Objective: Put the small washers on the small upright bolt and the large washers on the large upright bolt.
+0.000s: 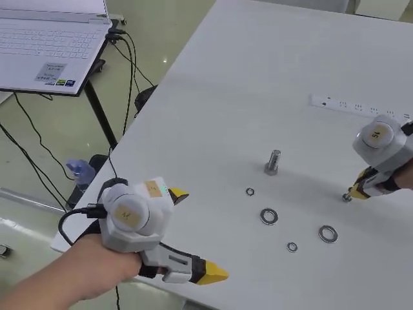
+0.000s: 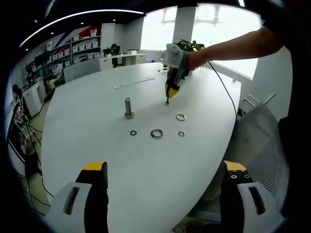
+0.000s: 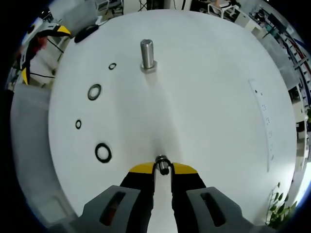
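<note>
Left gripper (image 1: 197,234): jaws wide apart, holding nothing, above the near left edge of the white table (image 1: 258,77).
Right gripper (image 3: 162,170): yellow-tipped jaws clamped on the small steel bolt (image 3: 162,161), held upright at the right.
Large steel hex-head bolt (image 1: 273,162): upright mid-table, head down.
Small steel washers (image 1: 250,192): two, lying flat, nearer than the bolts.
Large steel washers (image 1: 269,216): two, flat, among the small ones, none touching.

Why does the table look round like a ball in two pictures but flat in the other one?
Left gripper view: a fisheye lens bends the table into a curve. Right gripper view: same bending, it bulges like a dome. Head view: ordinary lens, edges stay straight.
</note>
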